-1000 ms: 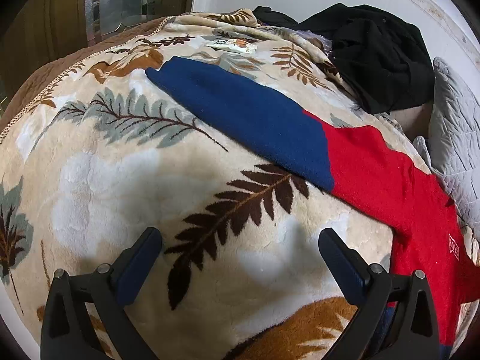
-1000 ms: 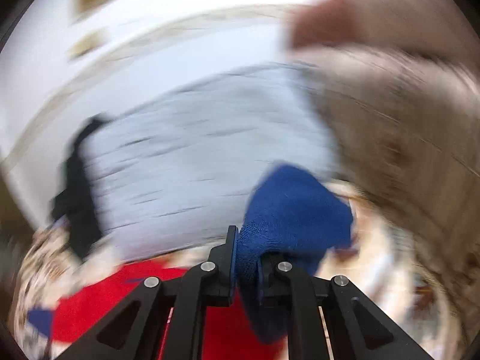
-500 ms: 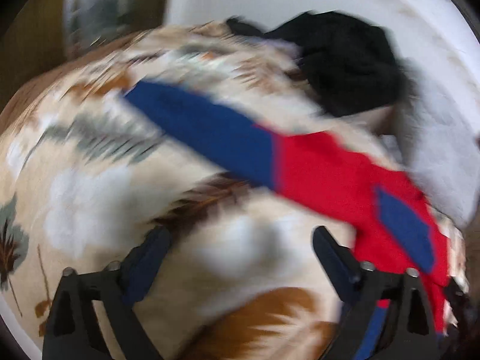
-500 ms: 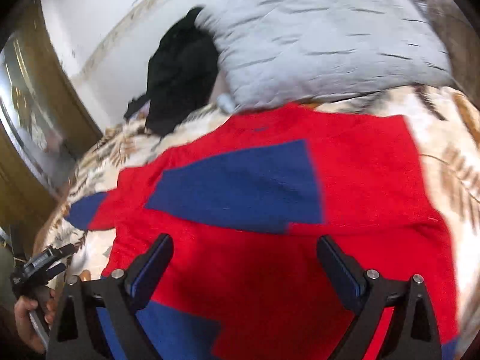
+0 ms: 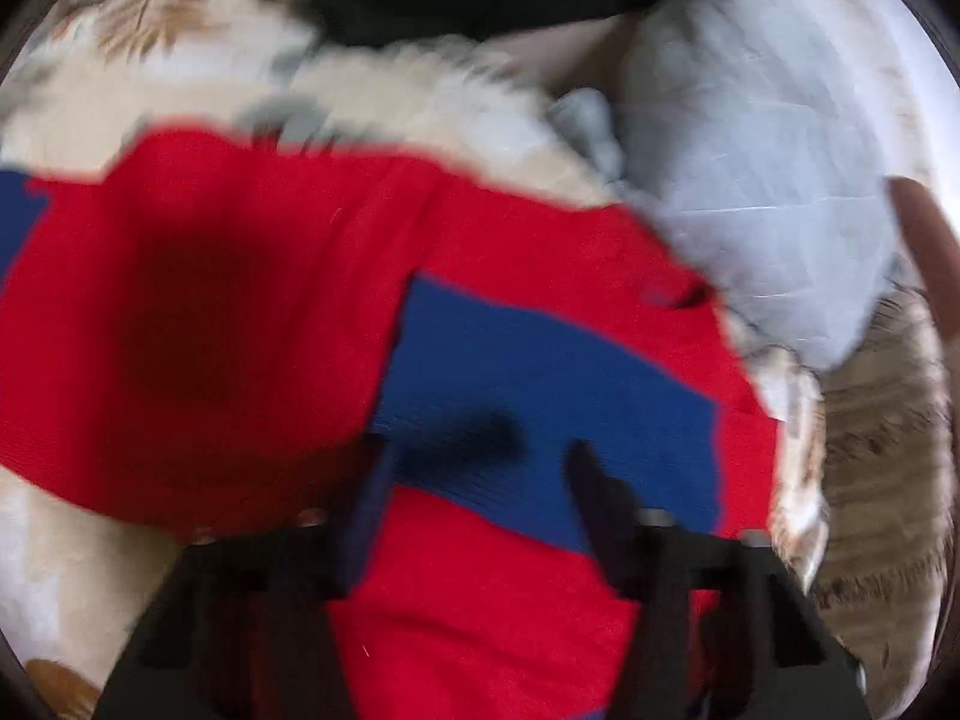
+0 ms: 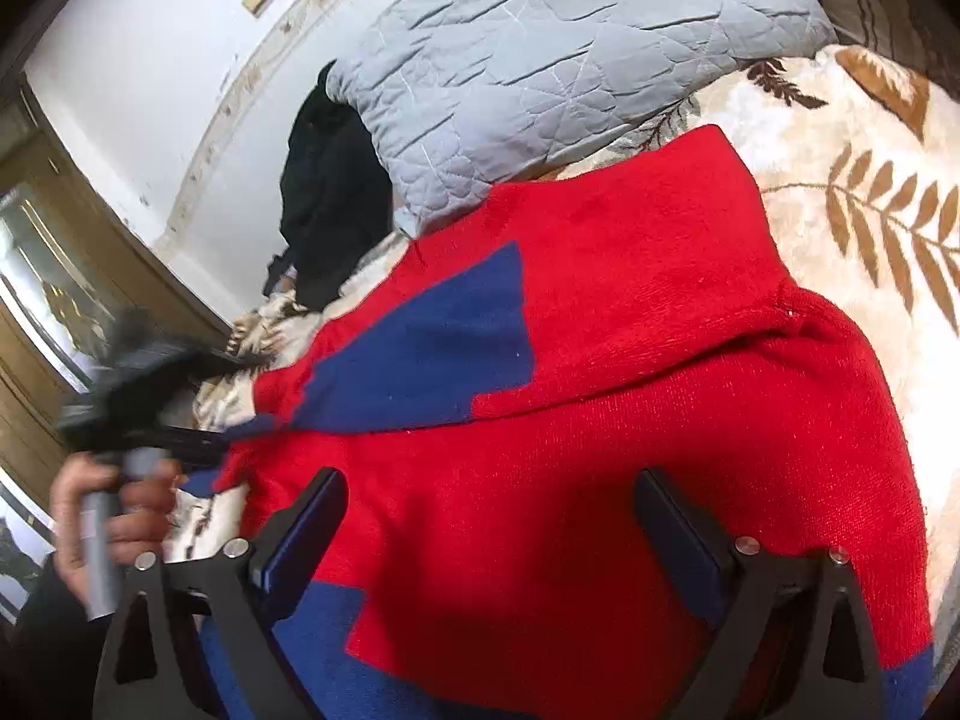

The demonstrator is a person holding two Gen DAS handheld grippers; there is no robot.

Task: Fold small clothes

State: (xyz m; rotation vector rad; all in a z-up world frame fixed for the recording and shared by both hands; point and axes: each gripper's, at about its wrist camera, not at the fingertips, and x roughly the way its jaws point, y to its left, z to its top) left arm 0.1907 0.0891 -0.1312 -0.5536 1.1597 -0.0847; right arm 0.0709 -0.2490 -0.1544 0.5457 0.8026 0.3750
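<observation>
A red and blue knit sweater (image 6: 630, 360) lies spread on the leaf-patterned blanket (image 6: 852, 192). One sleeve, red with a blue end (image 6: 432, 342), is folded across its body. My right gripper (image 6: 492, 540) is open and empty just above the sweater's lower part. In the blurred left wrist view the same sweater (image 5: 252, 300) fills the middle, with the folded blue sleeve end (image 5: 540, 384) ahead. My left gripper (image 5: 474, 498) hovers over it, jaws apart and empty. The left gripper also shows in the right wrist view (image 6: 138, 396), held in a hand at the sweater's left side.
A grey quilted pillow (image 6: 570, 60) lies at the head of the bed, touching the sweater's top edge. A black garment (image 6: 330, 204) is heaped beside it against the white wall. A wooden cabinet (image 6: 54, 276) stands at the left.
The right gripper let go of the blue sleeve end, which now lies folded on the sweater, and opened. The left gripper swung right from the blanket to over the sweater, its jaws narrower.
</observation>
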